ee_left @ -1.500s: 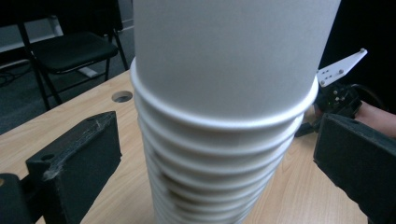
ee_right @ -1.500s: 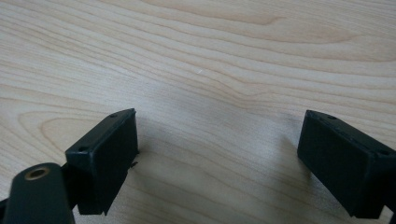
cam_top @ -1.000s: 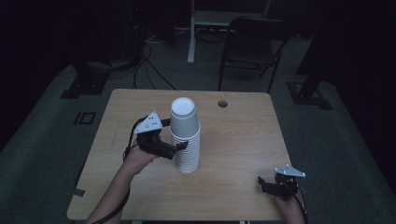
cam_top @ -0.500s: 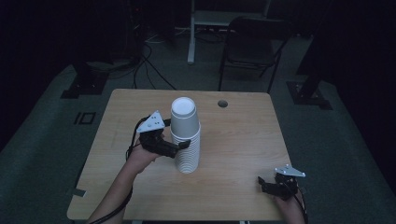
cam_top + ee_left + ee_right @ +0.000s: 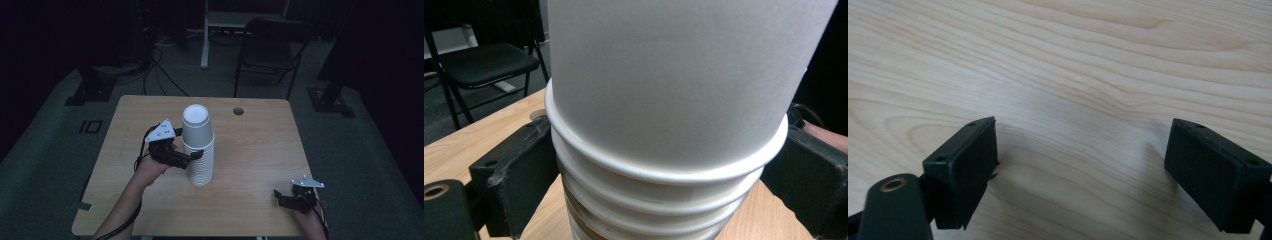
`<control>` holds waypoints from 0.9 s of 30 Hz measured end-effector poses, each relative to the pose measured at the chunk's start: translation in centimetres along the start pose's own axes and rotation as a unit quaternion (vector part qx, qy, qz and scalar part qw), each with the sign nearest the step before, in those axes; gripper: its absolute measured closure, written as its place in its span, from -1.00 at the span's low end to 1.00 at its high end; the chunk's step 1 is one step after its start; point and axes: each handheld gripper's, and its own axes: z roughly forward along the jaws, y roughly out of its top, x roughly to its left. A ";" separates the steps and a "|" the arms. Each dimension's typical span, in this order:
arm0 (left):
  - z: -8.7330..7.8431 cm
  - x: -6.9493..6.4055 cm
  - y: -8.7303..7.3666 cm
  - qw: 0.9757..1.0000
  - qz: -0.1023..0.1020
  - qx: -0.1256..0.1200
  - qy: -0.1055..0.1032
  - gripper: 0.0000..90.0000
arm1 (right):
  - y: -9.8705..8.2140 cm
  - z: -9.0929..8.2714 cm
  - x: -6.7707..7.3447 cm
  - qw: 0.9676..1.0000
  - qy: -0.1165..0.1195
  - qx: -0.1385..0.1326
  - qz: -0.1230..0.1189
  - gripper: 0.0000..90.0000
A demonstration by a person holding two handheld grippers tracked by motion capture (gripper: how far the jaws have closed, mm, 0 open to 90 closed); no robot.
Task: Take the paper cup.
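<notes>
A tall stack of white paper cups (image 5: 198, 150) stands upside down near the middle of the wooden table (image 5: 250, 145). My left gripper (image 5: 194, 151) reaches in from the left at mid-height. Its jaws have just been closing with the stack between them. In the left gripper view both black pads (image 5: 524, 170) touch the rims of the cup stack (image 5: 674, 100). My right gripper (image 5: 281, 198) rests low at the table's front right corner. In the right gripper view my right gripper (image 5: 1083, 155) has just been closing, with bare wood between its jaws.
A round cable hole (image 5: 238, 111) sits near the table's far edge. Beyond the table stand a black folding chair (image 5: 270, 35) and a white desk leg (image 5: 205, 35). Cables lie on the dark floor at the far left.
</notes>
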 end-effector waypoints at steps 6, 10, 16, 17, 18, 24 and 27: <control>0.0 0.1 0.1 1.000 0.001 0.005 -0.002 -0.86 | 1.1 -0.3 0.8 0.999 0.030 -0.018 -0.011 -0.70; -0.1 0.1 0.1 1.000 0.001 0.006 -0.003 -0.86 | 2.0 -0.8 1.2 0.998 0.060 -0.035 -0.008 -0.70; -0.1 0.1 0.2 1.000 0.001 0.008 -0.004 -0.86 | 3.6 -2.1 1.9 0.991 0.118 -0.055 -0.026 -0.70; -0.1 0.1 0.2 1.000 0.000 0.007 -0.003 -0.86 | 3.9 -2.3 2.0 0.990 0.124 -0.060 -0.028 -0.70; -0.1 0.1 0.2 1.000 0.001 0.007 -0.004 -0.86 | 4.1 -2.5 2.0 0.990 0.126 -0.065 -0.029 -0.70; -0.1 0.1 0.2 1.000 0.000 0.008 -0.004 -0.86 | 5.7 -3.6 2.2 0.981 0.172 -0.077 -0.046 -0.76; -0.1 0.1 0.2 1.000 0.001 0.008 -0.004 -0.86 | 6.5 -4.2 2.4 0.975 0.195 -0.087 -0.058 -0.76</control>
